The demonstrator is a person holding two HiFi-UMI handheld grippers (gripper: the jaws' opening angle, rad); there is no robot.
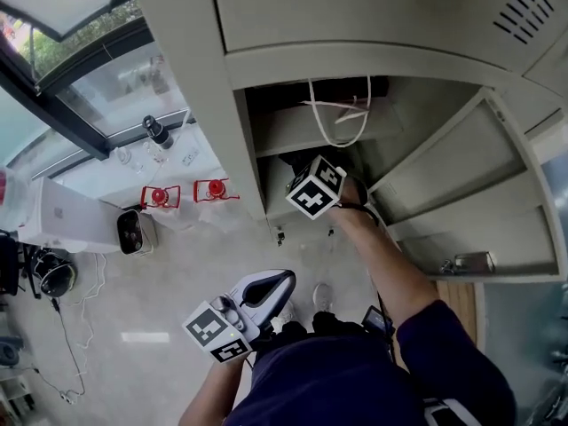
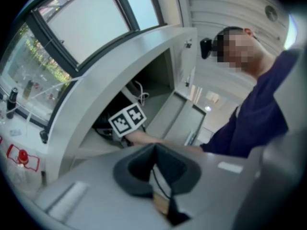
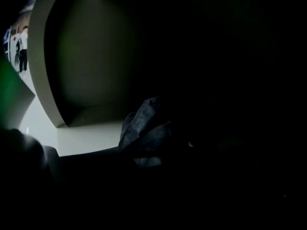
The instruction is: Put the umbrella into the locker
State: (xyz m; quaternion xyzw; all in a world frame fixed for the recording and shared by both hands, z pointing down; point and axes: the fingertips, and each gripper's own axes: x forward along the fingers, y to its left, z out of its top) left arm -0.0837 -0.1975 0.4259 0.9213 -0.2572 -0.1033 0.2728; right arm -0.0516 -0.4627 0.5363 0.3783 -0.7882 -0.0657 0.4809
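The grey locker (image 1: 240, 105) stands open and my right gripper (image 1: 315, 187) reaches into its dark lower compartment, marker cube outward. In the right gripper view almost everything is black. Only the umbrella's (image 3: 146, 128) crumpled dark fabric shows, close up where the jaws lie, above the pale shelf floor (image 3: 81, 140); the jaws seem closed on it, though the fingers are lost in the dark. My left gripper (image 1: 257, 295) hangs low by the person's body, away from the locker and pointing level. From the left gripper view I see the right gripper's cube (image 2: 127, 120) in the opening; its own jaws are unclear.
A white cord loop (image 1: 342, 118) hangs inside the locker above my right hand. The locker door (image 1: 461, 176) is swung open to the right. On the floor to the left are two red items (image 1: 160, 196), a small white appliance (image 1: 133, 231) and a window wall (image 1: 80, 87).
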